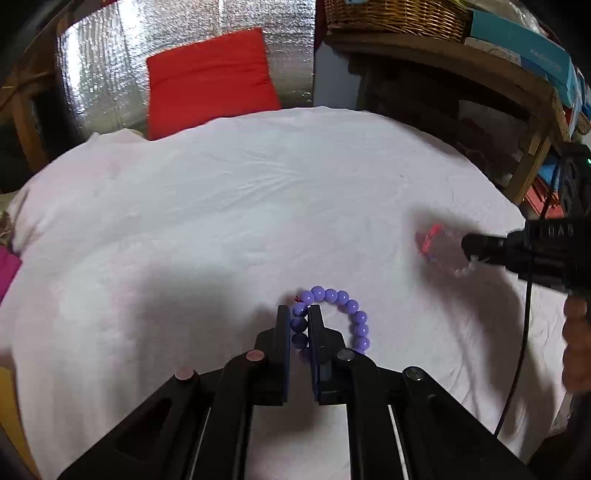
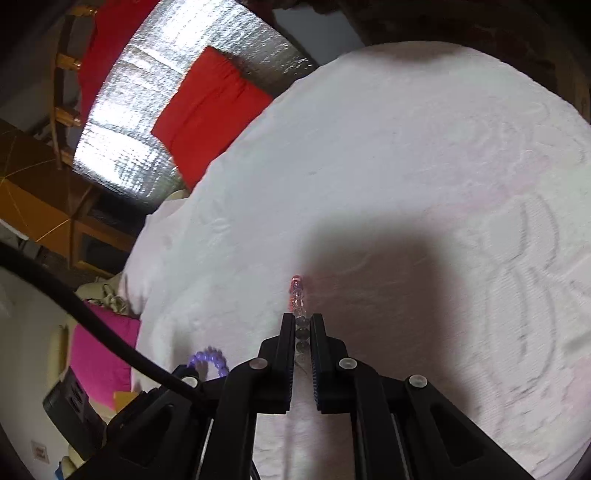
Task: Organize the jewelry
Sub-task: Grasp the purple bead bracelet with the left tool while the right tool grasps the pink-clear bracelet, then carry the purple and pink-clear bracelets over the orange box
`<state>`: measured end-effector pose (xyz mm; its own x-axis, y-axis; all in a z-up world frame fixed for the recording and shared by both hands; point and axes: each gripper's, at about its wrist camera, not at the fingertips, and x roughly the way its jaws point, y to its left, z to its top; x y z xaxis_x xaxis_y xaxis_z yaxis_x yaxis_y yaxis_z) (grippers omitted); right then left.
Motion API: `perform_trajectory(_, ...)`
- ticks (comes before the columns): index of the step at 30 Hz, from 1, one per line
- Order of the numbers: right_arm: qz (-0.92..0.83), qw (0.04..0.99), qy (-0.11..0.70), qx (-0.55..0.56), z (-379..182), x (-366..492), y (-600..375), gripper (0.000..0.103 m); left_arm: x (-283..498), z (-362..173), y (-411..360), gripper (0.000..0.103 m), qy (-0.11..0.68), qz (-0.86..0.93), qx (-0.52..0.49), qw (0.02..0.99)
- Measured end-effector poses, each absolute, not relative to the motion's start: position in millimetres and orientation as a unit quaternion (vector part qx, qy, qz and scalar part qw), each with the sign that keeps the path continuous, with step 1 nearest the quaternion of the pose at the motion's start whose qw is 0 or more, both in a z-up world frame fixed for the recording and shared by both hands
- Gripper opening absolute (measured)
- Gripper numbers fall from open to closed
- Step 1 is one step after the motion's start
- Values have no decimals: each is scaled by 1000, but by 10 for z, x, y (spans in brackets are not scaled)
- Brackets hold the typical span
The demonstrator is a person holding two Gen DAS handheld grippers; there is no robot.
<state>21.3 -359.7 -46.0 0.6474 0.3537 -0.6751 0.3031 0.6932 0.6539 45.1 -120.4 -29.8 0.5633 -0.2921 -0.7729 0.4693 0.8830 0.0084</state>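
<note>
My left gripper (image 1: 299,312) is shut on a purple bead bracelet (image 1: 341,306), whose loop curves out to the right of the fingers just above the white cloth (image 1: 221,206). My right gripper (image 2: 301,320) is shut on a clear bead bracelet with pink-red beads (image 2: 297,291), seen edge-on between the fingers. In the left wrist view the right gripper (image 1: 467,249) comes in from the right edge and the clear bracelet (image 1: 432,243) looks blurred. The purple bracelet (image 2: 212,360) also shows at lower left in the right wrist view.
A red cushion (image 1: 210,77) leans on a silver foil panel (image 1: 107,77) behind the cloth. A wooden shelf (image 1: 517,81) with a wicker basket (image 1: 395,14) and boxes stands at the right. A pink item (image 2: 99,354) lies off the cloth's left edge.
</note>
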Motion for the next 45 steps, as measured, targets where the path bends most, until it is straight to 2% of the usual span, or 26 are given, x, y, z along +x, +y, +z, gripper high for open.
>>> perform_trajectory(10, 85, 809, 438, 382, -401, 257, -2959, 9, 329, -258, -531, 9, 424, -193, 104, 879)
perform_trajectory(19, 43, 819, 471, 323, -504, 368, -2869, 10, 451, -492, -302, 10, 462, -183, 110, 861)
perform_trajectory(28, 16, 818, 493, 296, -567, 487, -2881, 14, 486, -534, -306, 11, 457, -196, 117, 860)
perform_trajectory(32, 15, 826, 485, 285, -548, 453, -2877, 14, 493, -530, -248, 11, 456, -203, 100, 861)
perform_trajectory(34, 16, 836, 479, 267, -508, 428, -2836, 9, 470, -517, -242, 9, 451, -205, 100, 863)
perform_trajectory(45, 64, 861, 438, 251, -247, 304, -2509, 9, 186, -105, -125, 9, 396, -199, 75, 893)
